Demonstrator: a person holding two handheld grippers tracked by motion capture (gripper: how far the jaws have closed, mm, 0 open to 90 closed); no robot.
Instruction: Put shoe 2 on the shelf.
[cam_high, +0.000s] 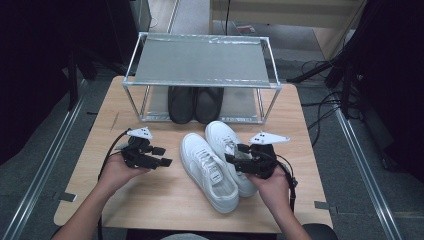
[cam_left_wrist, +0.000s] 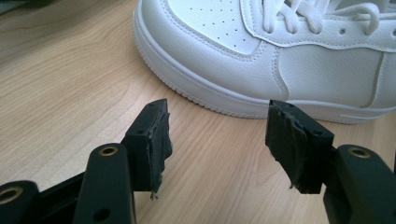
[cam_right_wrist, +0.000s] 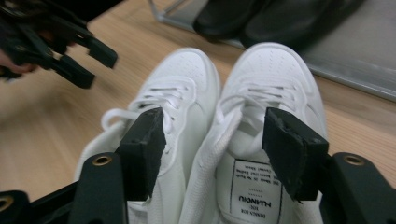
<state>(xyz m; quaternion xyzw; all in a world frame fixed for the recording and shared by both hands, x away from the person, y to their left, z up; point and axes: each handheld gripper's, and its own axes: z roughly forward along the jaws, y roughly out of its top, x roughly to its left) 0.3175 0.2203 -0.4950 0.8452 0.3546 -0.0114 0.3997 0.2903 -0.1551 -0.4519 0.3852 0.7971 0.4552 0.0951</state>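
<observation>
white sneakers (cam_high: 220, 162) sit between the released left gripper (cam_high: 159, 156) and released right gripper (cam_high: 236, 153)

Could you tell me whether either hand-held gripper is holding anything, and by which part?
Nothing is held: the left hand-held gripper and right hand-held gripper are both open near the white sneakers.

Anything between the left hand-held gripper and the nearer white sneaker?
Nothing: bare light wooden table separates the open left hand-held gripper from the white leather lace-up sneaker, per the left gripper view.

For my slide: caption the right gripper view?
Open right gripper poised over the heel of a white sneaker beside its mate.
</observation>
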